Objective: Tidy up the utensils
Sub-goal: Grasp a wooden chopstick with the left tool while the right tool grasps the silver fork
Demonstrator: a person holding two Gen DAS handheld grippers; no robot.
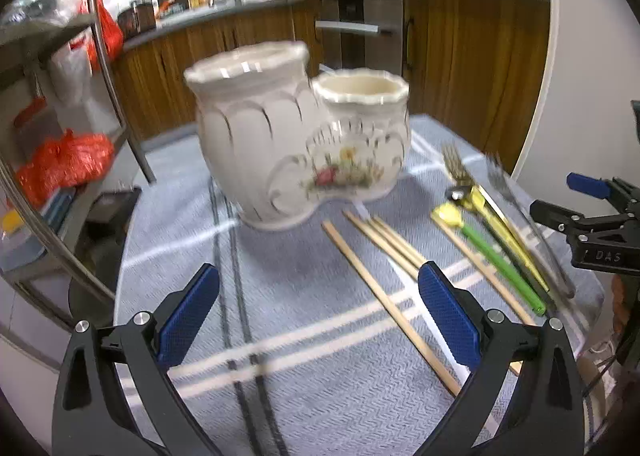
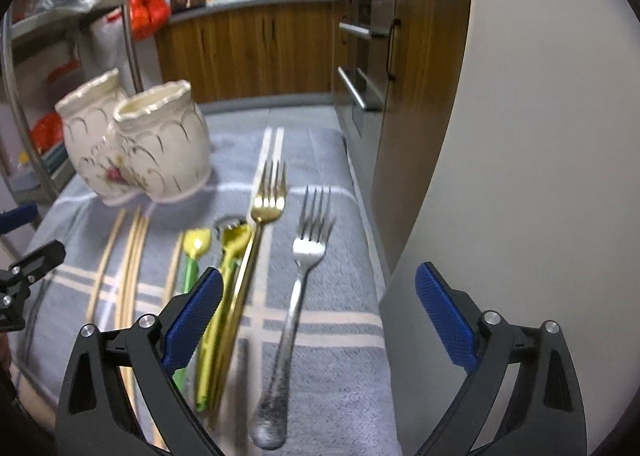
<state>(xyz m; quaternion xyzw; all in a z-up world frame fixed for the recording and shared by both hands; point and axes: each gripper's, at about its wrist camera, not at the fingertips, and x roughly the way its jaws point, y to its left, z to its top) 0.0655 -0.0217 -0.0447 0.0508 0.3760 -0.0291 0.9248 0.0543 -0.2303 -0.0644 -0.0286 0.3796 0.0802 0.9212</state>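
Nearest the cameras, the left gripper [image 1: 318, 312] and right gripper [image 2: 318, 316] are hovering with fingers spread wide and empty, ready to pick. Chopsticks [image 1: 384, 256], spoons [image 2: 196, 256] and forks [image 2: 298, 284] are lying loose on the cloth-covered tabletop [image 1: 280, 296]; farther left, the empty ceramic holder [image 1: 296, 143] is waiting before wooden kitchen cabinets [image 2: 248, 51].

Holder [image 1: 296, 143]: cream-white ceramic, gilt scallop lines, red and yellow floral motif. Cloth [image 1: 304, 336]: grey-blue herringbone weave, white and dark stripes. Chopsticks [image 1: 380, 248]: pale tan wood. Gold fork [image 2: 264, 211]: polished gold. Steel fork [image 2: 304, 264]: silver. Spoon [image 2: 196, 248]: yellow bowl, green handle. Left gripper [image 1: 318, 316] and right gripper [image 2: 318, 316]: black frames, blue textured pads. Cabinets [image 2: 248, 51]: brown wood grain.
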